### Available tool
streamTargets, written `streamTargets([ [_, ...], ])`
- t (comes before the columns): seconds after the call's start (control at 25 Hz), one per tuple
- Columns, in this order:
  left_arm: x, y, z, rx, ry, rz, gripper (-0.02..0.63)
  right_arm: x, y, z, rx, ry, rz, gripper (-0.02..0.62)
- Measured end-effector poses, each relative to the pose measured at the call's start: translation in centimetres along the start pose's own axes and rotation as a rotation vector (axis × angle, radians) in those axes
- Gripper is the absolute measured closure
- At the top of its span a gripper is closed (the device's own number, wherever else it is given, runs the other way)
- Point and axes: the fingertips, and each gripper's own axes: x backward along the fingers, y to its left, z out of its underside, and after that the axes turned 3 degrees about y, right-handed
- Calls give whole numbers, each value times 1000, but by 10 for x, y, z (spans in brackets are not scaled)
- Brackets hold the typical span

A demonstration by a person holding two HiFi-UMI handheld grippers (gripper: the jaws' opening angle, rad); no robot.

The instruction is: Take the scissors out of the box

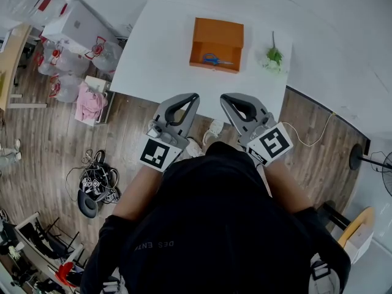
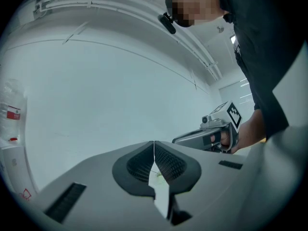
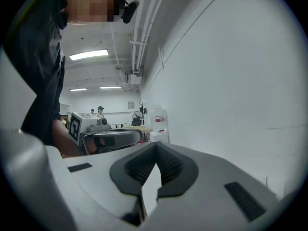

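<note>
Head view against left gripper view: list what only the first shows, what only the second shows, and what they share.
Only the head view shows the open orange cardboard box on the white table, the blue-handled scissors lying inside the box, and the wooden floor. Only the left gripper view shows the white wall, the ceiling pipes, and the left gripper close up, its ribbed dark pads closed together with nothing held. Both show the grey right gripper with its marker cube, shut and held in a hand.
</note>
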Motion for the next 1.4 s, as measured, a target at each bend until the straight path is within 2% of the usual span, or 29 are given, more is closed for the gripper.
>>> streamTargets([
  [0.32, -41, 29, 2, 8, 4, 3, 586, -24, -51, -2, 4, -10, -6, 589],
  [0.6, -92, 48, 11, 8, 45, 6, 586, -31, -107, 2, -23, -10, -5, 589],
  [1.08, -147, 77, 23, 5, 52, -17, 586, -54, -170, 36, -75, 51, -20, 589],
  [1.2, -152, 86, 32, 3, 48, 5, 586, -66, -177, 47, -89, 76, -5, 589],
  [1.32, -151, 94, 50, 5, 105, 39, 586, -77, -181, 57, -90, 107, 17, 589],
  [1.4, -152, 99, 55, 5, 107, 66, 586, -85, -184, 65, -97, 131, 34, 589],
])
